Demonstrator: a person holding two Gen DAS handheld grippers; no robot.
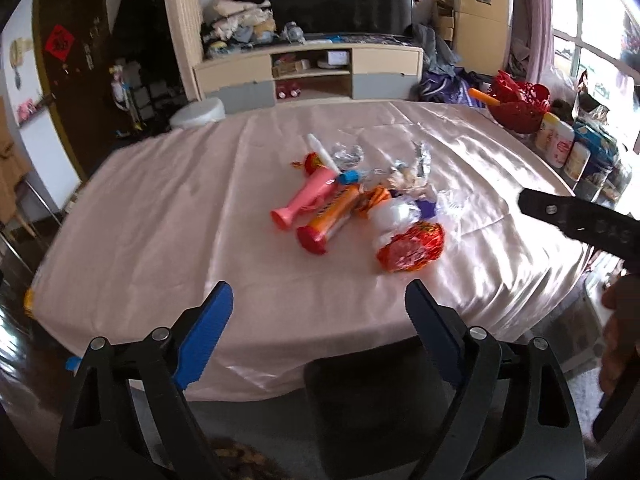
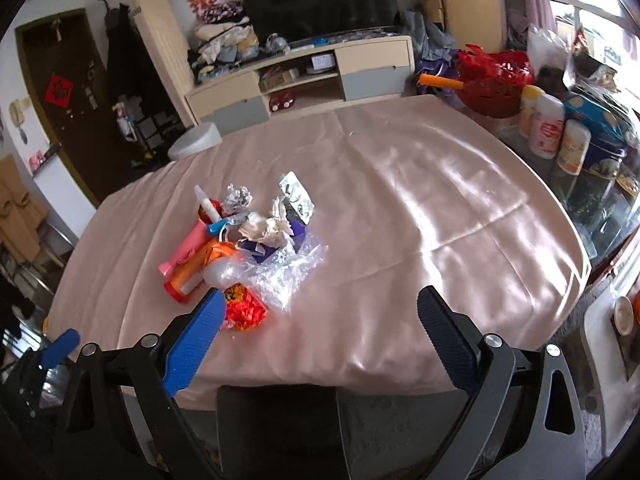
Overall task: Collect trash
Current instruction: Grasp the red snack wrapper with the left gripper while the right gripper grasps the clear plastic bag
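Note:
A pile of trash lies on the pink tablecloth: a pink tube, an orange tube with a red cap, a red-orange wrapper, crumpled foil and clear plastic. In the right wrist view the pile shows left of centre: the orange tube, crumpled paper, a foil blister pack, clear plastic, the red wrapper. My left gripper is open and empty, above the near table edge. My right gripper is open and empty, right of the pile.
A dark chair back stands at the near table edge. A red basket, bottles and packets crowd the table's right side. A TV cabinet and a white stool stand beyond the table.

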